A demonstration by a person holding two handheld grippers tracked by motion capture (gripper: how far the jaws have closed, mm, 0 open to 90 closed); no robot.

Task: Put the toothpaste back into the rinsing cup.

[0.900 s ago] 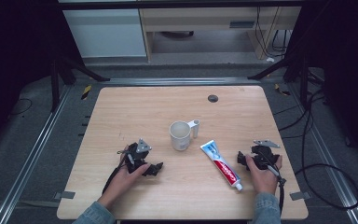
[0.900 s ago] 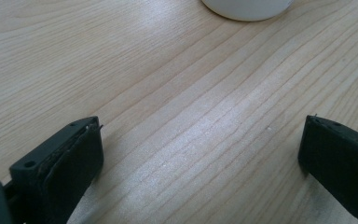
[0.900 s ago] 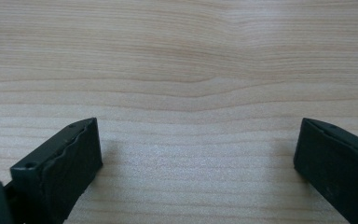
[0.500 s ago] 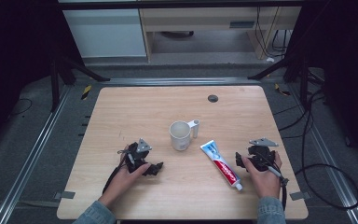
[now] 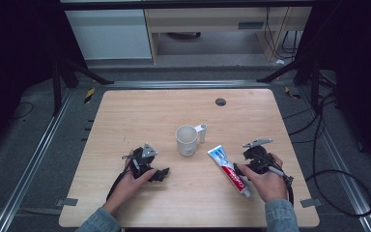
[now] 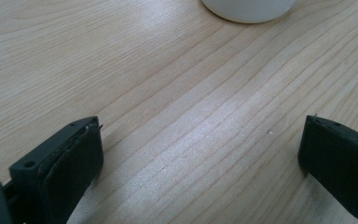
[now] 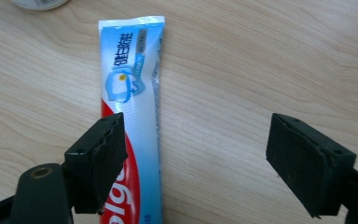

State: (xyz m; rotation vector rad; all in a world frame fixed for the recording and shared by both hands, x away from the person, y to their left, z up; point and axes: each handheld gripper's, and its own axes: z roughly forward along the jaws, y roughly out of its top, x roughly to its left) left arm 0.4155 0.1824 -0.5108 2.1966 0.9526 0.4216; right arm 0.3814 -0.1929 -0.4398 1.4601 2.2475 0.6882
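A wooden table (image 5: pixel 125 116) was observed from the high view, with a person's forearms entering from its near edge. The left gripper (image 5: pixel 160 175) was held in the left hand (image 5: pixel 130 180) and lay low over the near left part of the table, its jaws pointed toward the right. In the left gripper view its jaws were found spread wide, with bare wood between them and nothing pinched; the base of a white mug (image 6: pixel 248 8) was noted at the upper edge of that view.

The right gripper (image 5: pixel 241 169) was held in the right hand (image 5: pixel 266 180) at the near right part of the table. In the right gripper view its jaws were found spread well apart, with nothing pressed between them. One jaw stood over the edge of the toothpaste tube (image 7: pixel 133 107); the other stood over bare wood, well clear of the tube. Whether the first jaw touched the tube could not be told.

The toothpaste tube (image 5: pixel 229 169) was recorded lying flat on the table, just beside the right gripper, its flat crimped end toward the mug (image 5: pixel 187 140) and its cap end toward the near edge. The mug stood upright near the table's middle, handle to the right, between the two grippers and apart from both. A small dark round disc (image 5: pixel 221 101) was noted farther back on the table
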